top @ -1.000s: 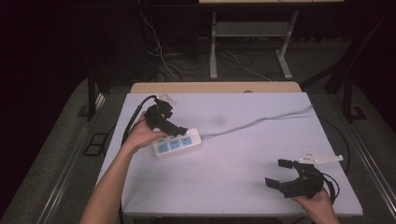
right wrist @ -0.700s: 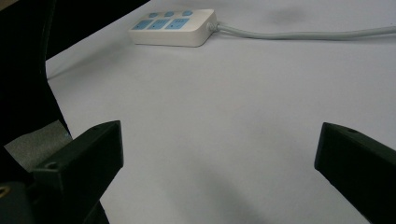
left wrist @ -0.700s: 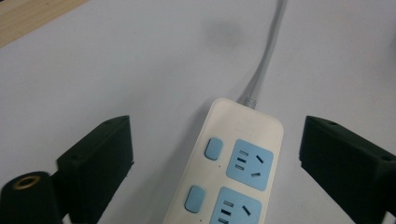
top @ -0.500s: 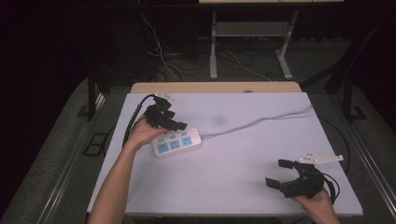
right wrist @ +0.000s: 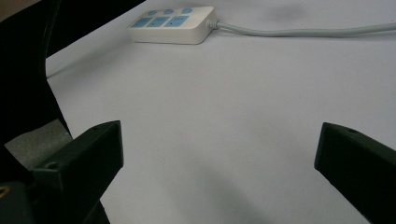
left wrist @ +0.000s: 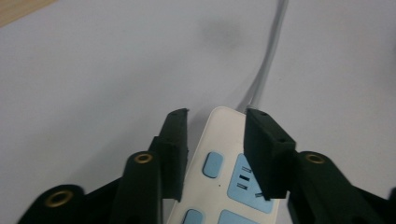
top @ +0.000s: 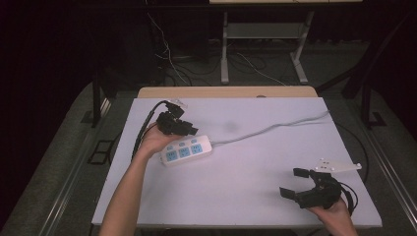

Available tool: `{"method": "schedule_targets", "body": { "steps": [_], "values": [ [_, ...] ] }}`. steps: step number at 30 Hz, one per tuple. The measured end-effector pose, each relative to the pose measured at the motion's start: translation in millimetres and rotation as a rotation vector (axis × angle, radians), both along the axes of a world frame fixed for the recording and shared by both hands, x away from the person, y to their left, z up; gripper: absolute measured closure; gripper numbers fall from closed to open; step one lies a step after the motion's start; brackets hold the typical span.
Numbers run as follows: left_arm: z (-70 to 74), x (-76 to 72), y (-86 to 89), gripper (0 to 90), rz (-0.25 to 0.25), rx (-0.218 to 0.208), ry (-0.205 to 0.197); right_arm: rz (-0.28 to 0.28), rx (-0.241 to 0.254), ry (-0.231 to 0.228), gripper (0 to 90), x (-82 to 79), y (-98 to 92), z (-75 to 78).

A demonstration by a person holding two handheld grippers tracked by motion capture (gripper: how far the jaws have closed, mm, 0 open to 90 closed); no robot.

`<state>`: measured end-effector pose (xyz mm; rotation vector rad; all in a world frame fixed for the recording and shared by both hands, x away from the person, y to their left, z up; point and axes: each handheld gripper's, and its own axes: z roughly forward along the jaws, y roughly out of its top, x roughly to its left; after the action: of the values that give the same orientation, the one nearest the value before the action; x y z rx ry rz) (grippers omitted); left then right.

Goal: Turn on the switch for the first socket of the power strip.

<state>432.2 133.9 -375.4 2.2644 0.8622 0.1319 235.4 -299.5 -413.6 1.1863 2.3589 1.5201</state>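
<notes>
A white power strip (top: 187, 151) with blue sockets lies flat on the white bench (top: 246, 196), left of its middle, and its grey cord (top: 275, 127) runs off across the surface toward the far right edge. The left gripper (left wrist: 215, 140) sits over the cord end of the strip. Its jaws have just been closing, and in the left gripper view they straddle that end of the strip: the left one stands close against the strip's side edge, while the right one lies over the top face above a blue socket. Whether the pads already press on the casing I cannot tell, so a firm hold is not certain. In the high view the person's left hand (top: 155, 139) carries this gripper just behind the strip. The right gripper (top: 306, 184) rests near the front right corner of the bench, well apart from the strip, with its jaws spread wide and nothing between them.
</notes>
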Motion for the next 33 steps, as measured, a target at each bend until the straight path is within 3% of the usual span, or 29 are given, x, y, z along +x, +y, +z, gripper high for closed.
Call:
{"method": "schedule_targets", "body": {
  "steps": [3,7,33],
  "values": [
    [-3.1,1.7,-0.9,81.1,0.004,0.01,0.013,0.0,-0.001,0.0,0.8,0.0,0.0,0.0],
    [-7.2,2.4,-2.9,88.9,-0.007,0.02,0.026,0.002,-0.002,-0.001,0.8,-0.2,0.2,0.0],
    [-25.4,5.5,-10.4,89.1,-0.033,0.089,0.073,0.013,-0.015,0.001,0.9,0.0,1.7,-0.7]
  ]
}}
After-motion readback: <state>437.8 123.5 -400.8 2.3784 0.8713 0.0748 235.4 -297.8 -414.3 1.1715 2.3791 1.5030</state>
